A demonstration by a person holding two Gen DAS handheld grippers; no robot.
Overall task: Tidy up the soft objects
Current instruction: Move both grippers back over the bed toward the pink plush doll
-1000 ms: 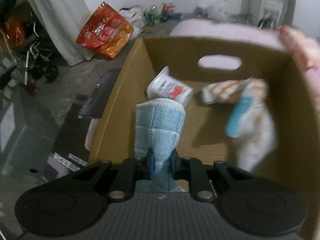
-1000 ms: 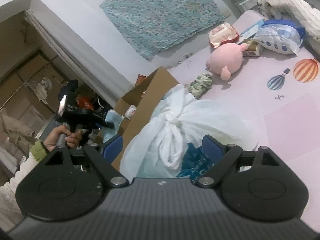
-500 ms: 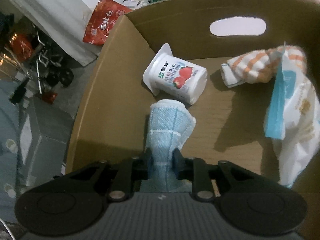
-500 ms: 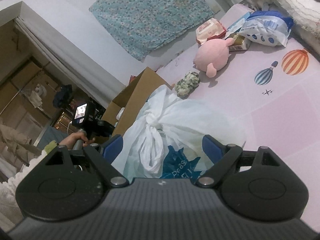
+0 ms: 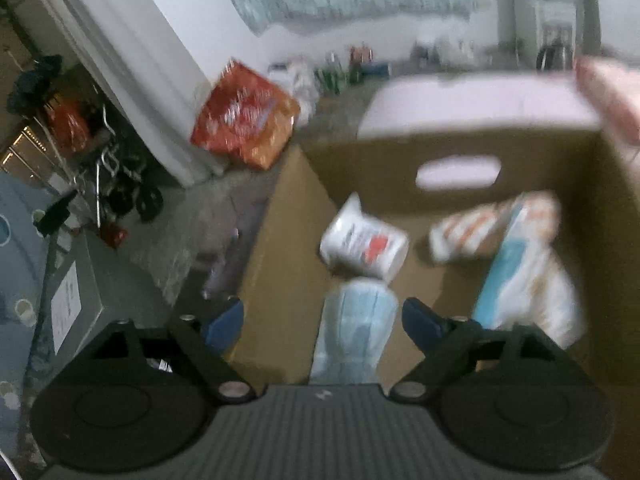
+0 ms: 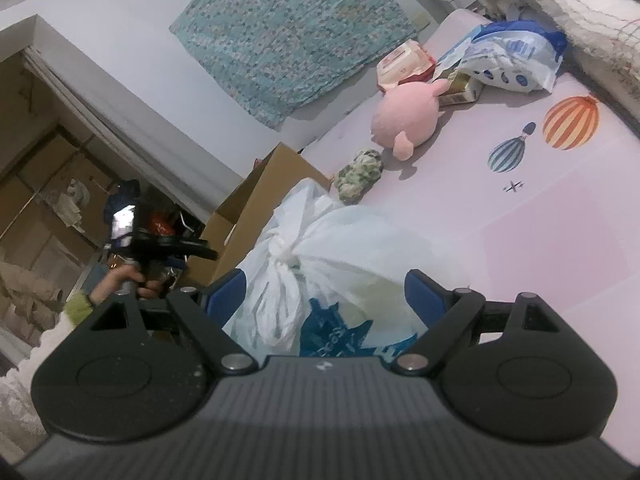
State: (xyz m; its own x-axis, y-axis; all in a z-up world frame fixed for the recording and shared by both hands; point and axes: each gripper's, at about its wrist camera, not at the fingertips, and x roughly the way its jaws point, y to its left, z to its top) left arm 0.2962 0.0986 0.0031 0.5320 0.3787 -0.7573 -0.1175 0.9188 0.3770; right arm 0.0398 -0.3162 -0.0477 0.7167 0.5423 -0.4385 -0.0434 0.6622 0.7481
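Observation:
In the blurred left wrist view my left gripper (image 5: 320, 318) hangs over the near edge of a cardboard box (image 5: 280, 240). Its jaws are opening, and a light blue cloth (image 5: 356, 328) lies loose between them, touching neither pad. Deeper in the box lie a yogurt cup (image 5: 364, 246), an orange-striped cloth (image 5: 468, 232) and a white and blue packet (image 5: 528, 280). My right gripper (image 6: 324, 296) stands open on a pink mat (image 6: 560, 240). A knotted white plastic bag (image 6: 340, 248) bulges between its fingers.
A pink plush (image 6: 404, 120) and a green mottled soft bundle (image 6: 360, 174) lie farther along the mat. Packets and a blue-white bag (image 6: 516, 60) sit at its far end. An orange snack bag (image 5: 244, 120) leans on the floor beyond the box.
The left jaws have gone from shut on the blue cloth to wide apart, letting it go. The left gripper dipped into the box, then drew back and up. The right view has tilted slightly.

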